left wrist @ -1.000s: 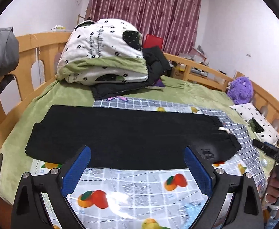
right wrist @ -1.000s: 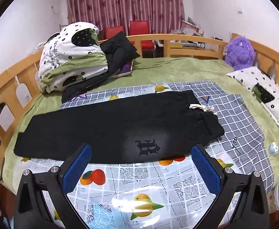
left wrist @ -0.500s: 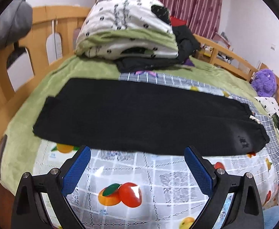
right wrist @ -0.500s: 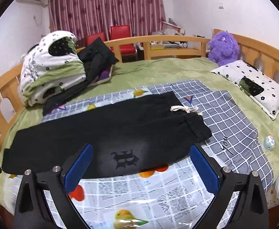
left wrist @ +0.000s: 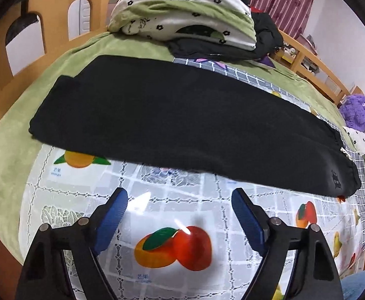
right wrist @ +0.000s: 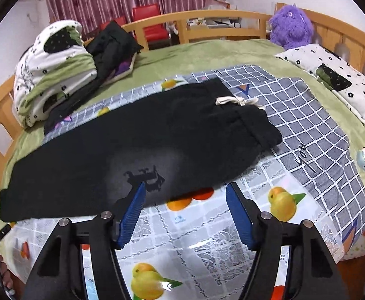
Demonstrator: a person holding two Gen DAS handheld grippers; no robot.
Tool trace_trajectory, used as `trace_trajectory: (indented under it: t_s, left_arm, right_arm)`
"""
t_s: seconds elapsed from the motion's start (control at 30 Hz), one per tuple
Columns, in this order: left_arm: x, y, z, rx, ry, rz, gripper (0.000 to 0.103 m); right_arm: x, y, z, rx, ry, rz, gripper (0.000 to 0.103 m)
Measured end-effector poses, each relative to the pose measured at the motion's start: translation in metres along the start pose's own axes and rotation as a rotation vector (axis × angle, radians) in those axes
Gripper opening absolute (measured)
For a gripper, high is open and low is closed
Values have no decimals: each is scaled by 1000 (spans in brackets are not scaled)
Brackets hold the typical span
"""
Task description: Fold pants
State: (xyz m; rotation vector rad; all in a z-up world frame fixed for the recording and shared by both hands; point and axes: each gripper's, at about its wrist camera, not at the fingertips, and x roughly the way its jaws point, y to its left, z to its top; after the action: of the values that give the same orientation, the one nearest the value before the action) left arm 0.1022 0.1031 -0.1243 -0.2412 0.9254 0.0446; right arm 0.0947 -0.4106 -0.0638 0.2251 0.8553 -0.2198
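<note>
Pants (right wrist: 137,145), black, lie flat on the fruit-print cloth (right wrist: 207,245) on the bed, long way left-right: leg ends at left, waist w/ white drawstring (right wrist: 234,100) at right. Left gripper (left wrist: 180,201) & right gripper (right wrist: 185,187) hover at the near edge, jaws just been closing, nothing gripped.

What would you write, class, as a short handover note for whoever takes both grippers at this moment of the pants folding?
Left gripper: open, empty, closing, short of the near edge of the pants.
Right gripper: open, closing, nothing pinched, its fingers at the near edge by the logo.
Pants: flat lengthwise on the fruit-print cloth, waistband and drawstring to the right.
Done: pants already doubled leg over leg.
Left: grip the near edge, fold across.
</note>
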Motion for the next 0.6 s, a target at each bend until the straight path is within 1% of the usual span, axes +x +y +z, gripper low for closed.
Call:
trace_trajectory:
  t_s: [0.13,0.3,0.37,0.47,0.53,0.6]
  left_arm:
    - [4,-1,-5,45,17,-5,82]
    - [7,-1,-9,46,32,-5,82]
    - [7,0,-11,42,37,-10,82]
    - [4,1,-14,45,33,-14,82]
    - [2,2,-17,37,28,-19,82]
    - [0,3,-19,29,31,-27,82]
  right_arm:
    - [2,1,-4,-26,-19,-55,66]
    - [7,4,-8,-38,-22,-46,66]
    - [11,7,-11,-46,-10,-52,66]
    - [16,9,-17,-57,15,-38,66]
    - [21,9,-19,-61,50,-27,64]
    - [27,8,-21,-63,90,-16,59]
